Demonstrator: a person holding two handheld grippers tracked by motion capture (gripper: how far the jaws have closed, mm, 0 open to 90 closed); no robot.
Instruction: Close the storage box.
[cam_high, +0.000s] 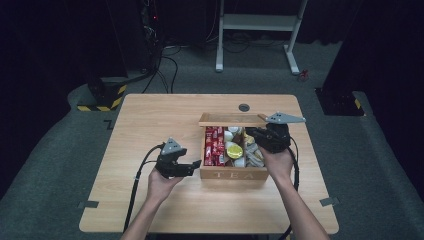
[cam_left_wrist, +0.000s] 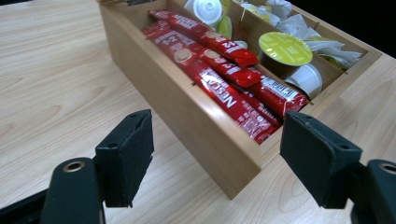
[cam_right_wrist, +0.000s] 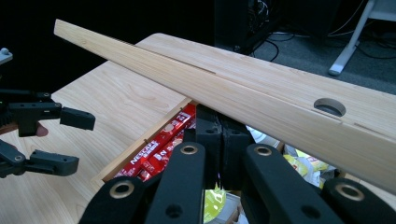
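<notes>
While left gripper (cam_high: 196, 163) gapes (beside tea box (cam_high: 233, 174)), lid (cam_high: 232, 119) up

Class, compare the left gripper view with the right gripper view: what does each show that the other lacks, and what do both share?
Left gripper view alone: the yellow-lidded capsule, the white pod and the left gripper with jaws wide apart.

Right gripper view alone: the raised box lid, the table's cable hole and the right gripper with jaws together.

Both: the red sachets and the wooden table.

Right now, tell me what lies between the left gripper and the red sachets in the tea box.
In the left gripper view, the box's near wooden wall stands between the open left gripper and the red sachets; a strip of bare table lies before it.
</notes>
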